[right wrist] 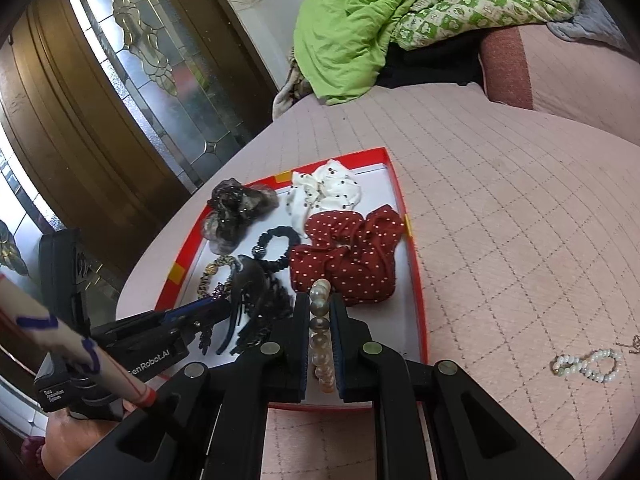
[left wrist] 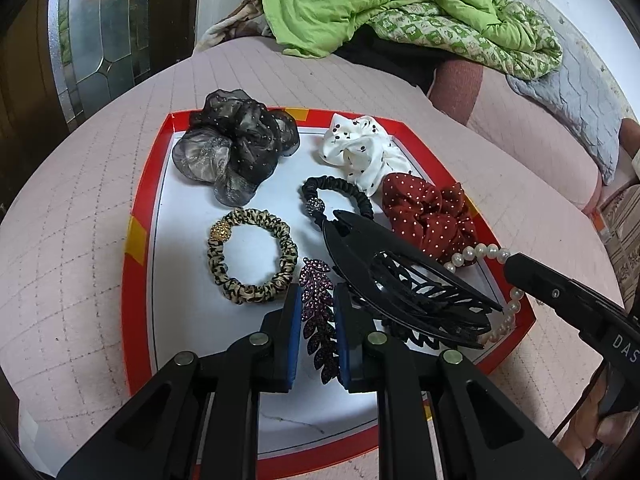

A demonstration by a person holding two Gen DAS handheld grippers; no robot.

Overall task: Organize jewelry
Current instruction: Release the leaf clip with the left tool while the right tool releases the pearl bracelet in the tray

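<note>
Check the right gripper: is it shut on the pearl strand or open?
Shut on it. In the right wrist view the right gripper has the pearl strand pinched between both fingers, over the red-rimmed tray.

Soft, even indoor light in both my views, no hard shadows. Daylight enters through frosted glass door panel (right wrist: pixel 160 92), brightest at far left edge of right wrist view, near blown out. White tray floor (left wrist: pixel 188 216) reads bright, faint sheen, only weak shadows under hair items. Black hair clip (left wrist: pixel 404 280) carries pale glare along its curve. Strong fisheye bend; I see dark vignette at corners. Nearest pearls (right wrist: pixel 320 344) soft, out of focus. Green quilt (left wrist: pixel 360 4) well lit, slightly soft.
</note>
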